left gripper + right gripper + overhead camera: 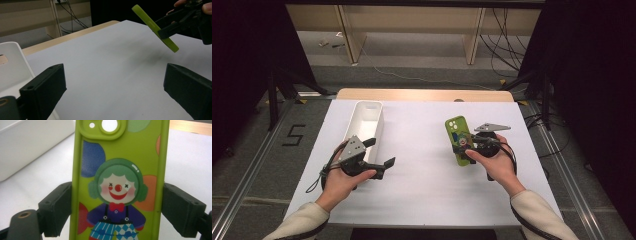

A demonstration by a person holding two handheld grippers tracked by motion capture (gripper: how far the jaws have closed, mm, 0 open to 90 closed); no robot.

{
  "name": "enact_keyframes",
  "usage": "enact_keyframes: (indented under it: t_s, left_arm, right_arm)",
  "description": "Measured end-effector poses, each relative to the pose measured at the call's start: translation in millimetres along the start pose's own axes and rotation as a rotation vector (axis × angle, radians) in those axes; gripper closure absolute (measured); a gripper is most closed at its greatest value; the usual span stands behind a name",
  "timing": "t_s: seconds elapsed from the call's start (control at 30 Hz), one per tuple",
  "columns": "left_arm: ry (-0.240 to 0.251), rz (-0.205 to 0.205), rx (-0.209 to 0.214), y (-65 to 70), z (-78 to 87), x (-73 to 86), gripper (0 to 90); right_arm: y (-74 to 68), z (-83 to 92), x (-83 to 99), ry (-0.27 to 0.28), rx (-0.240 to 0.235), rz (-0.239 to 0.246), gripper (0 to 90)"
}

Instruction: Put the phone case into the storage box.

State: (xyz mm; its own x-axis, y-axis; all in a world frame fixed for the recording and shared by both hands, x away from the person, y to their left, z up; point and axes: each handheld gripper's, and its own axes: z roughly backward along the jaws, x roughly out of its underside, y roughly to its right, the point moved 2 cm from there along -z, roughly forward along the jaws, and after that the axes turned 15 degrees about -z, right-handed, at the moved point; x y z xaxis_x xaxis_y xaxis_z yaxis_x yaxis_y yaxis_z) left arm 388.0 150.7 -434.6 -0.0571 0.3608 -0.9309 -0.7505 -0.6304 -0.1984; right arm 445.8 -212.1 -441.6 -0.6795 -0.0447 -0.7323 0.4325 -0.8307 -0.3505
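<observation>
While white bin (364, 122) sits empty, right gripper (462, 146) clamps green phone case (459, 136).

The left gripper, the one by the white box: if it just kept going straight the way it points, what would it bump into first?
Probably the green phone case held in the right gripper. The left gripper has open jaws aimed across bare white table toward it, though the case may sit slightly above that line.
</observation>
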Motion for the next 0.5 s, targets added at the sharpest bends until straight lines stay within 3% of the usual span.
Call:
enact_keyframes:
  t_s: [0.5]
  left_arm:
    - [0.011, 0.001, 0.014, -4.6, -21.6, -18.0, 4.3]
  right_arm:
    - [-9.7, -0.6, 4.9, 0.067, -0.053, 0.035, 16.7]
